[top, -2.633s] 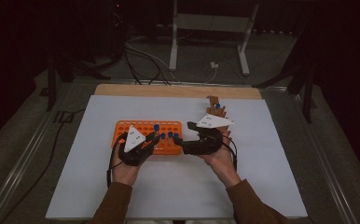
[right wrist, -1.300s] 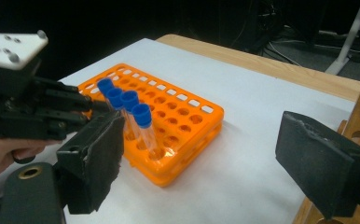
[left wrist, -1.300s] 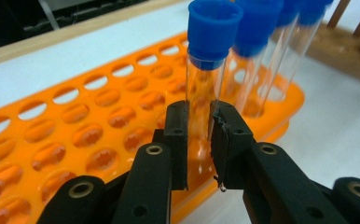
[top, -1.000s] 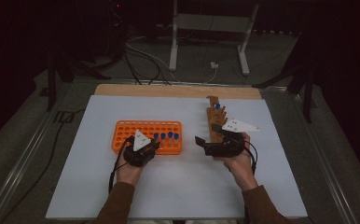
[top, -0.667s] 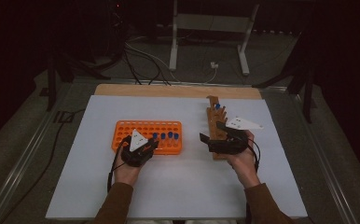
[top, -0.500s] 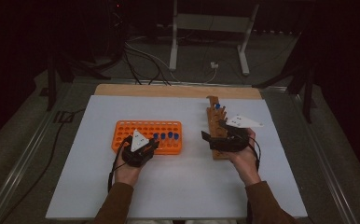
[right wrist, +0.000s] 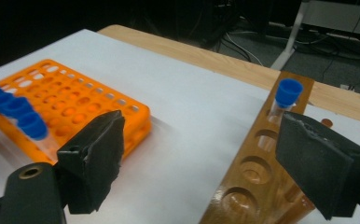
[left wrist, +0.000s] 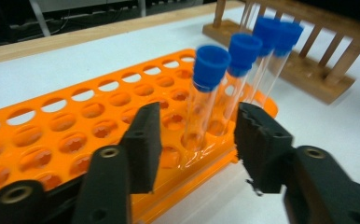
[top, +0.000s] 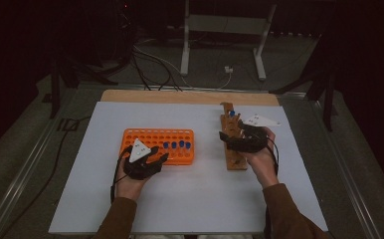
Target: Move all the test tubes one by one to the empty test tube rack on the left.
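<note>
An orange tube rack (top: 157, 137) lies left of centre on the white mat, with several blue-capped glass tubes (top: 174, 145) standing in its near right holes. My left gripper (top: 153, 162) sits at that rack's near edge. Its jaws have just been opening, and the nearest tube (left wrist: 205, 93) stands in its hole between the pads (left wrist: 143, 140) without touching them. The rack (left wrist: 75, 135) stretches away to the left. My right gripper (top: 230, 139) hovers open and empty over the wooden rack (top: 234, 154). One blue-capped tube (right wrist: 286, 95) stands at the far end of that wooden rack (right wrist: 257, 182).
A white mat (top: 195, 199) covers the table, with a bare wooden strip (top: 190, 96) along its far edge. Metal rails run down both sides of the table. Cables and a stand's legs (top: 185, 59) are on the floor beyond.
The right hand has slid away from me along the wooden rack. The left hand has stayed at the orange rack's near right corner.
</note>
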`<state>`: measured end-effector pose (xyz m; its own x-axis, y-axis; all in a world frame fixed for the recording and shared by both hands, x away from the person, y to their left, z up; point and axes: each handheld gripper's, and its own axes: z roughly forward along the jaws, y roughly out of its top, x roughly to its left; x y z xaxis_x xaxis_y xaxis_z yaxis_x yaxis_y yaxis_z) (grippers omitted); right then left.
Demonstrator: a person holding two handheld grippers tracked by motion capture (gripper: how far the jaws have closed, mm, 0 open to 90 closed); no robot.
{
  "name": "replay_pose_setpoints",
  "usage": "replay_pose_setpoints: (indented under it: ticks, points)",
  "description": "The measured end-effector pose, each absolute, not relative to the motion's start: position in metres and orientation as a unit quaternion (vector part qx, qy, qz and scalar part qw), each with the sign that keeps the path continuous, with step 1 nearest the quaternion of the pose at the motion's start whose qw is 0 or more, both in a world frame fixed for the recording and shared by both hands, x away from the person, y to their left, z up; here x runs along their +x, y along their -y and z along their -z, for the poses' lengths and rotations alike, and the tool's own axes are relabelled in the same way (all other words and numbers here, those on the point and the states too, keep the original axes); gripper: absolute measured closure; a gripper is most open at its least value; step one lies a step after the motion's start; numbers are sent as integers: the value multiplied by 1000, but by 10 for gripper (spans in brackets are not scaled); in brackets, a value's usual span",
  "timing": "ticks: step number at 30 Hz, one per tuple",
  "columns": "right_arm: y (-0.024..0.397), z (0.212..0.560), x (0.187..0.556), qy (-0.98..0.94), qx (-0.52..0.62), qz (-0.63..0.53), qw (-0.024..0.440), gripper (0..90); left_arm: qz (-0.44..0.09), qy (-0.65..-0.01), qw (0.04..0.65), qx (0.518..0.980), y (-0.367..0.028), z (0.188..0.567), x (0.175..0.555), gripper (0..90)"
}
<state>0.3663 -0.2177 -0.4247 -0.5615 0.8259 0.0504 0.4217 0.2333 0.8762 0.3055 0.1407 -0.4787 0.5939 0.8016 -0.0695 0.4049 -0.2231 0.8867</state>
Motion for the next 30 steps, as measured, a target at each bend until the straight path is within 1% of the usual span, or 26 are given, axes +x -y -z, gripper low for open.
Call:
replay_pose_setpoints:
  ticks: [2,6,7,9,11,13,15,20,26,29,30]
  points:
    - [220,426,371,-755,418,-454,219,157,-210,-407,485,745,-148,475,302,455]
    - [222,424,378,-757,422,-446,225,157,-199,-415,501,733,-164,470,295,411]
    - [223,423,380,-756,425,-444,227,158,-204,-419,501,730,-167,469,293,369]
    - [224,422,384,-753,429,-442,229,164,-209,-426,498,726,-170,467,289,248]
    - [225,421,389,-752,434,-439,231,171,-210,-432,501,720,-174,466,287,166]
    - [227,421,394,-747,441,-440,231,186,-211,-434,503,716,-176,464,285,115]
    - [230,422,399,-742,447,-445,228,215,-214,-437,505,713,-177,463,285,19]
    - [231,430,411,-742,458,-437,221,262,-228,-435,500,713,-175,460,283,5]
    - [229,445,424,-745,466,-425,217,277,-237,-432,492,718,-170,461,283,6]
    - [227,449,428,-745,467,-422,220,339,-239,-432,488,720,-169,462,283,6]
    - [226,450,429,-745,467,-420,224,373,-240,-431,487,721,-169,462,283,6]
